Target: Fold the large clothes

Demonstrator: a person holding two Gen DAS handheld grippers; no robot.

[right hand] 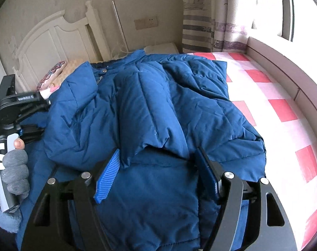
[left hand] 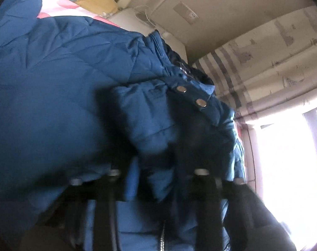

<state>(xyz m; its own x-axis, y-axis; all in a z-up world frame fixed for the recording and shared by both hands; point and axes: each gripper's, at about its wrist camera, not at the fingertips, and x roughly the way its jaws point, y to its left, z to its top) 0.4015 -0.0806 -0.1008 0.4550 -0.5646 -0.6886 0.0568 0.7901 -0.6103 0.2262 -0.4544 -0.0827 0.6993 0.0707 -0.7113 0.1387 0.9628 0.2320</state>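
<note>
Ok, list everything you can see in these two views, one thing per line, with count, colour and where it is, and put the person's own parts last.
Jacket: one, dark blue, puffy, spread on the bed, sleeve folded across its middle.
Snaps: two seen, metal, by the jacket's collar.
Sheet: one, red and white check, bare to the right of the jacket.
Headboard: one, white, at the bed's far left.
Pillow: one, patterned, beside the headboard.
Socket: one, white, on the far wall.
Curtain: one, cream with grey stripes, by the window.
Left gripper: one, black, fingers pinching a jacket fold.
Right gripper: one, black with blue fingers, open astride the jacket.
Left hand: one, grey glove, on the left gripper's handle.
</note>
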